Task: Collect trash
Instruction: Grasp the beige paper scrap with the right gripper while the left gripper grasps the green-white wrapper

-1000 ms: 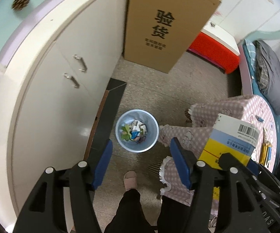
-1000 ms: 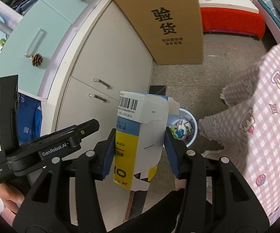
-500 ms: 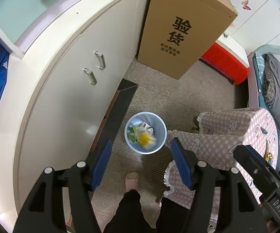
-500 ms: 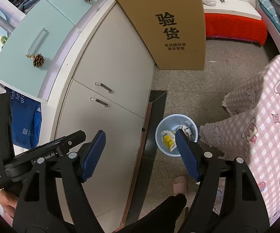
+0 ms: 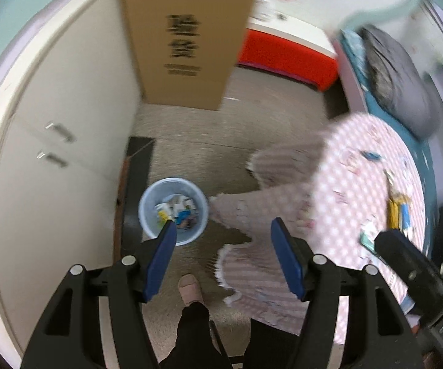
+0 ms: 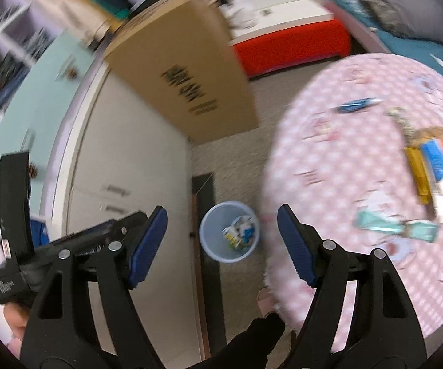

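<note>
The yellow-and-white cardboard carton that the right gripper clamped a second ago is out of its jaws and now lies in the round pale-blue plastic waste bin, among the other scraps. The right gripper's blue pads stand well apart with nothing between them. The left gripper is likewise apart and empty, as it was a second ago. Both views have swung since then, from the bin toward the bench, and both are blurred.

That reads as one piece of trash delivered, and the hands turning for the next.

In the left wrist view the bin sits on the speckled grey floor at about 7 o'clock from picture centre, just beside the white cupboard and near the hanging edge of the pink checked tablecloth that covers the bench. More trash waits on that cloth: in the right wrist view a yellow flat packet and a blue one at 3 o'clock, and a teal wrapper below them at 4 o'clock

A tall brown cardboard box with black print leans against the cupboard at 12 o'clock, a red-sided bench seat beyond it, and a bed with grey bedding at 2 o'clock in the left view. The person's slippered foot stands on the floor near the bin
</note>
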Demonstrator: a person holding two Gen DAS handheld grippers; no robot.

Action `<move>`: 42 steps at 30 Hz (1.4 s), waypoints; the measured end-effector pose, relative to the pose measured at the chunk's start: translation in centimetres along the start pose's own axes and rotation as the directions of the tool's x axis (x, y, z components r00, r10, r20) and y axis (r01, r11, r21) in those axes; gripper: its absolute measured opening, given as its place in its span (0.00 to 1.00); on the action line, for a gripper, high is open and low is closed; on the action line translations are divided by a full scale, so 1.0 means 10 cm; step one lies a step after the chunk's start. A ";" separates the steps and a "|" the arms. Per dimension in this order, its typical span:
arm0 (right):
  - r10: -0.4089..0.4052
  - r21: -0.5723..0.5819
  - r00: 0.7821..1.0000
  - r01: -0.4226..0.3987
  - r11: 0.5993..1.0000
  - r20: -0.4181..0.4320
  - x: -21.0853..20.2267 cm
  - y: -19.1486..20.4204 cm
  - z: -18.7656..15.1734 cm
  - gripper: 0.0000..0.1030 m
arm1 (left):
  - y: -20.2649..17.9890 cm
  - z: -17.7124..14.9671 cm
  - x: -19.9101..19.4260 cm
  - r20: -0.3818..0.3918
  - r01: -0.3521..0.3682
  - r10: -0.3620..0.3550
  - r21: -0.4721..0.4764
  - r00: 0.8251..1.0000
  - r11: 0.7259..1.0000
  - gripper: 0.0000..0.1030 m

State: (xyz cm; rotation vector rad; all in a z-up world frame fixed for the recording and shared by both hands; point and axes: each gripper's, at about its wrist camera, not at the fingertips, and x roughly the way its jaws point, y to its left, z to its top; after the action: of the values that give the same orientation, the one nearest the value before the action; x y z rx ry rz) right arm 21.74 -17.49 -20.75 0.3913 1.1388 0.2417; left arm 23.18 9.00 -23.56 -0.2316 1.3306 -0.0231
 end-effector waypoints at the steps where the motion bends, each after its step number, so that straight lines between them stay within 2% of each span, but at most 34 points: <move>1: -0.006 0.030 1.000 0.005 1.000 0.012 -0.07 -0.20 0.05 0.71 | -0.21 0.01 0.05 -0.006 0.010 -0.009 0.030 1.000 0.999 0.61; 5: -0.046 0.137 0.997 0.038 0.990 0.055 -0.30 -0.96 0.25 0.71 | -0.94 0.04 0.28 -0.035 0.029 -0.025 0.115 0.999 0.993 0.61; 9: -0.093 0.270 0.992 0.068 0.961 0.081 -0.47 -1.80 0.46 0.71 | -1.57 0.07 0.53 -0.070 0.036 -0.026 0.142 0.997 0.989 0.61; 13: -0.100 0.392 0.994 0.078 0.916 0.035 -0.45 -2.61 0.64 0.71 | -2.05 0.14 0.78 -0.104 0.051 -0.038 0.125 0.994 0.991 0.61; 17: -0.065 0.445 0.998 0.071 0.893 -0.028 -0.26 -3.10 0.77 0.71 | -2.53 0.23 1.03 -0.130 0.046 -0.030 0.120 0.991 0.992 0.61; 21: 0.037 0.481 0.995 0.014 0.877 -0.096 0.07 -3.32 0.88 0.71 | -2.82 0.32 1.19 -0.142 0.032 -0.017 0.107 0.990 0.994 0.61; 24: 0.050 0.465 0.989 0.021 0.885 -0.141 0.26 -3.38 0.96 0.66 | -2.97 0.39 1.30 -0.155 0.018 -0.001 0.104 0.988 0.994 0.61; 26: 0.067 0.460 0.984 0.018 0.888 -0.167 0.34 -3.41 0.99 0.50 | -3.05 0.42 1.37 -0.161 0.011 0.006 0.106 0.987 0.994 0.61; 27: 0.066 0.441 0.983 0.018 0.897 -0.174 0.37 -3.41 1.01 0.47 | -3.09 0.44 1.41 -0.166 0.014 0.004 0.105 0.986 0.994 0.61; 28: 0.058 0.417 0.983 0.020 0.909 -0.173 0.37 -3.41 1.04 0.33 | -3.15 0.46 1.45 -0.172 0.016 0.002 0.104 0.985 0.994 0.61; 29: 0.062 0.402 0.983 0.013 0.916 -0.174 0.39 -3.43 1.06 0.13 | -3.20 0.47 1.48 -0.178 0.017 0.002 0.104 0.984 0.994 0.61; 31: 0.084 0.408 0.985 -0.015 0.913 -0.150 0.38 -3.52 1.09 0.10 | -3.31 0.48 1.56 -0.189 0.024 -0.002 0.112 0.982 0.993 0.61; 37: 0.042 0.369 0.997 -0.015 0.929 -0.064 0.09 -3.73 1.22 0.09 | -3.59 0.50 1.75 -0.196 0.011 0.018 0.142 0.981 0.990 0.61; 42: 0.027 0.343 1.000 -0.022 0.939 -0.009 -0.11 -3.78 1.28 0.09 | -3.73 0.56 1.86 -0.217 0.037 -0.010 0.121 0.976 0.992 0.61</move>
State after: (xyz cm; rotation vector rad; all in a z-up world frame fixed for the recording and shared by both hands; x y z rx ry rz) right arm 32.59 -54.49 -31.10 0.7140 1.1916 0.0655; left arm 37.34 -29.37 -33.39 -0.1410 1.5377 -0.1547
